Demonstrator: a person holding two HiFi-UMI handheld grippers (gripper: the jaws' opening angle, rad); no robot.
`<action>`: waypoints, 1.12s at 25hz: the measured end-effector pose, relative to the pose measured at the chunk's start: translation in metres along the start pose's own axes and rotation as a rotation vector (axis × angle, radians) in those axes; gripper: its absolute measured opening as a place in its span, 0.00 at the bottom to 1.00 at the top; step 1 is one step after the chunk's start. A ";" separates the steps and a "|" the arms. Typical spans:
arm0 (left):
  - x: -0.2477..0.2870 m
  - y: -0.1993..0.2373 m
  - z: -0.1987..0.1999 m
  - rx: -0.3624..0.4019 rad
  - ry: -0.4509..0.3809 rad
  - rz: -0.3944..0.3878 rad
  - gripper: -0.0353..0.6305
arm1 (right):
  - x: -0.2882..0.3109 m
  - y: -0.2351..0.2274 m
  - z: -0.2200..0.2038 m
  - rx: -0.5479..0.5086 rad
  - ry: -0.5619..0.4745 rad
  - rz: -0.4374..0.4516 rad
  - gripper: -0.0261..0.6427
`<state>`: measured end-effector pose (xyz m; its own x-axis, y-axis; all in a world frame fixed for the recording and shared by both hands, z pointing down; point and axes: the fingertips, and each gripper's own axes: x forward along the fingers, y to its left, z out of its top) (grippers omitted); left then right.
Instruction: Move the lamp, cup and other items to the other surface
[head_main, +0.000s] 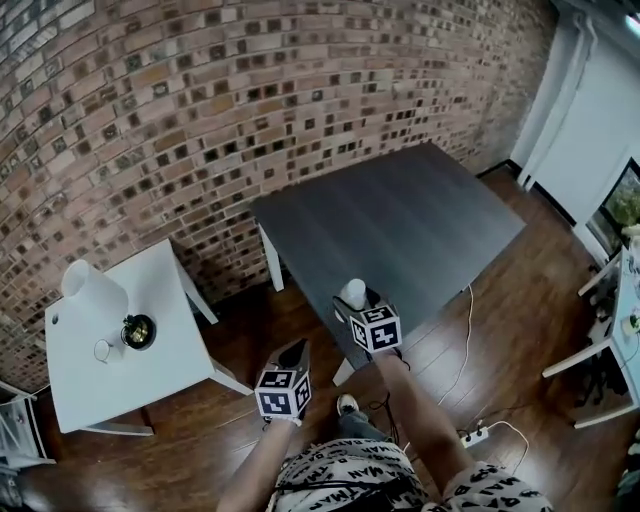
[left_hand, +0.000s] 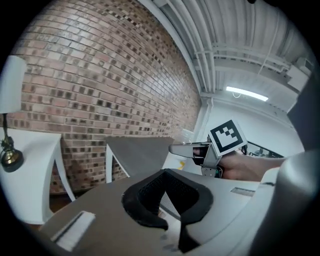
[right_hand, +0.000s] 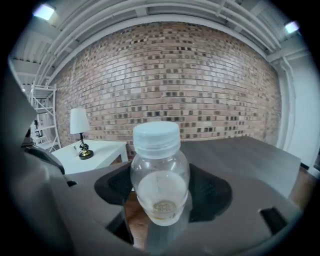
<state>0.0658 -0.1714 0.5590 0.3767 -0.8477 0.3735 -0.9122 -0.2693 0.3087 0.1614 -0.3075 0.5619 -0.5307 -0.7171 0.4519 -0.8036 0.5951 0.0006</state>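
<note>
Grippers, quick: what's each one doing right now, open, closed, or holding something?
Left gripper: closed, nothing between its jaws.
Right gripper: closed on a clear bottle with a white cap.

Left gripper (left_hand: 167, 195) seen at bottom, black pads drawn together, nothing gripped. Right gripper (left_hand: 176, 148) seen beyond, held by hand (left_hand: 250, 167); pale top of bottle (left_hand: 186, 134) made out above its jaws. Lamp (left_hand: 9, 100) cut off at left edge, stood on white table (left_hand: 37, 175). Dark table (left_hand: 145, 150) set against brick wall (left_hand: 100, 75).
</note>
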 end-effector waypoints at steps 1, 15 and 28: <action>0.014 -0.009 0.001 0.012 0.009 -0.014 0.05 | -0.001 -0.020 -0.002 0.010 0.001 -0.021 0.54; 0.171 -0.097 0.001 0.090 0.104 -0.137 0.05 | 0.002 -0.248 -0.047 0.137 0.001 -0.224 0.54; 0.209 -0.097 0.002 0.065 0.143 -0.111 0.05 | 0.029 -0.304 -0.090 0.163 0.056 -0.261 0.54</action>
<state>0.2330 -0.3232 0.6050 0.4902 -0.7391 0.4620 -0.8706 -0.3901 0.2998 0.4146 -0.4763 0.6546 -0.2888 -0.8143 0.5035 -0.9458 0.3242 -0.0182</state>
